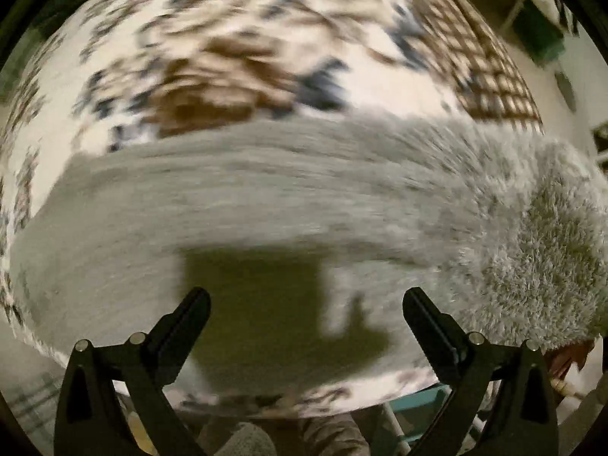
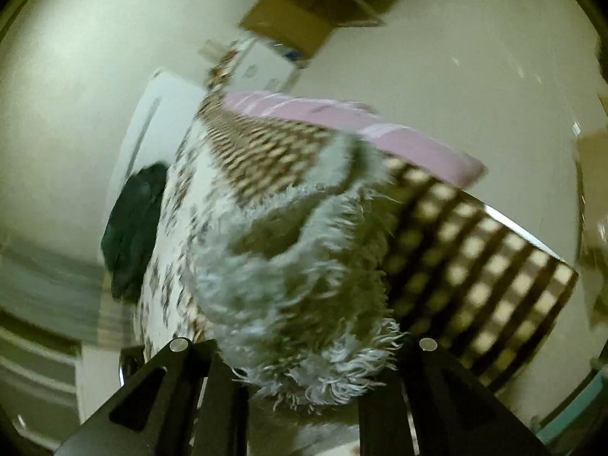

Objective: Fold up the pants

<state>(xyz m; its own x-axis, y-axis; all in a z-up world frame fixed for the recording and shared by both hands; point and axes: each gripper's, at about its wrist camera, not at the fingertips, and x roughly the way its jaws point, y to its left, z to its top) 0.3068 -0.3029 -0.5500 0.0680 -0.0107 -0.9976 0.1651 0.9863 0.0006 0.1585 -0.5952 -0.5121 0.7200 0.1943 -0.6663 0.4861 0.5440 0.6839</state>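
One pair of fluffy grey pants [image 1: 304, 197] is my whole work here. It lies stretched across the bed [image 1: 235, 38], on a bedspread with brown and dark blue patches, and one end of it is lifted up.

That lifted end [image 2: 304, 266] sits between the fingers of my right tongs [image 2: 304, 391]; the fabric fills the gap, so I judge they are closed on the pants. My left tongs [image 1: 304, 307] stand wide and hold nothing. They hover just above the flat grey cloth, and their shadow falls on it.

I think the step in hand is a fold: the right side carries one end over the rest of the garment. For the next move I should bring this end down on the part that lies flat, and the left tongs could press or pinch the cloth near the fold line so it does not slide. Both views are blurred, so I cannot tell which end of the pants I hold.

For containers, I see only a cardboard box [image 2: 288, 26] far behind the bed; what is inside is not visible. A pink blanket [image 2: 342, 121] lies at the far side of the bed.
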